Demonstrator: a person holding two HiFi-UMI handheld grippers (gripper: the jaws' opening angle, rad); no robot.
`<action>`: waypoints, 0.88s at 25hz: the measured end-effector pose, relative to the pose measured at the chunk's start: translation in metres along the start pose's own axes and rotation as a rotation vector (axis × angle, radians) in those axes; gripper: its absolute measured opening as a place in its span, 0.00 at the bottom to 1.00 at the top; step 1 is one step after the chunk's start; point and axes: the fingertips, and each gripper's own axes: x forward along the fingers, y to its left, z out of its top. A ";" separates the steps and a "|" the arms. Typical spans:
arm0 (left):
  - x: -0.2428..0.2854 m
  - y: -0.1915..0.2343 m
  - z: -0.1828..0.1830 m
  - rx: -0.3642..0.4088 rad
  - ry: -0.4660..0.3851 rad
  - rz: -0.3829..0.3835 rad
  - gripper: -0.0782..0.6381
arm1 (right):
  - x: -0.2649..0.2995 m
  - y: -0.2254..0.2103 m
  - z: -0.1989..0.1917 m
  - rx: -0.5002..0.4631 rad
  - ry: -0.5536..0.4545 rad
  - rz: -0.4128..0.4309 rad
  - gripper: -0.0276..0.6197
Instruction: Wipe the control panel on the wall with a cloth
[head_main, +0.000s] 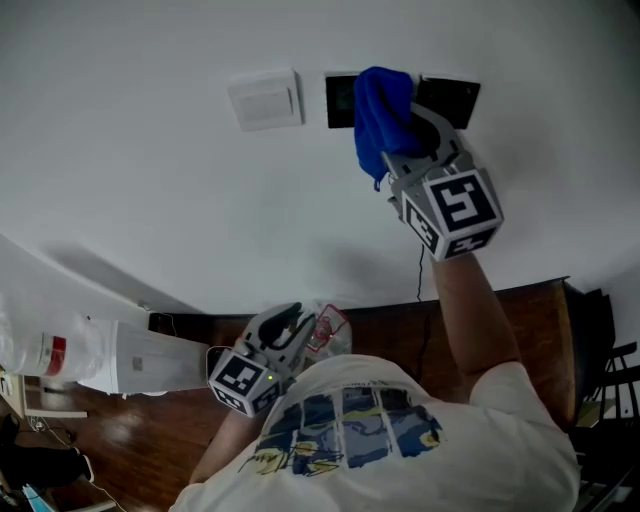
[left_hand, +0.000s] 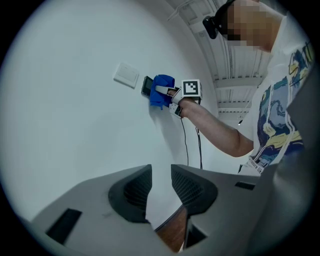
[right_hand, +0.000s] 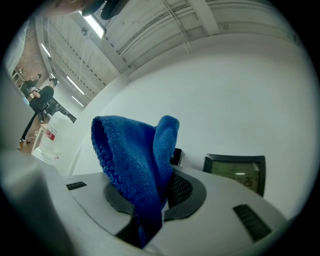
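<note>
Right hand-held gripper (head_main: 410, 140) pinches the blue cloth (head_main: 380, 112) against the control panel (head_main: 450, 97); left hand-held gripper (left_hand: 161, 185) hangs low, jaws apart.

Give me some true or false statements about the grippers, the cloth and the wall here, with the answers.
The right gripper clamps a blue cloth. True.
The left gripper also grips the cloth. False: its jaws stand apart with nothing between them.
A white switch plate sits on the wall beside the dark panels. True.
The cloth lies on the floor. False: it is up at the wall, overlapping a dark panel in the head view.
</note>
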 end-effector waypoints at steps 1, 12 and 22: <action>0.003 -0.001 0.001 0.001 -0.001 -0.005 0.24 | -0.003 -0.005 0.000 -0.008 0.006 -0.007 0.19; 0.024 -0.017 0.007 0.012 0.000 0.001 0.24 | -0.014 -0.022 -0.006 0.000 0.005 0.018 0.19; 0.040 -0.036 0.011 0.007 0.009 -0.001 0.24 | -0.044 -0.061 -0.003 -0.018 0.004 -0.023 0.19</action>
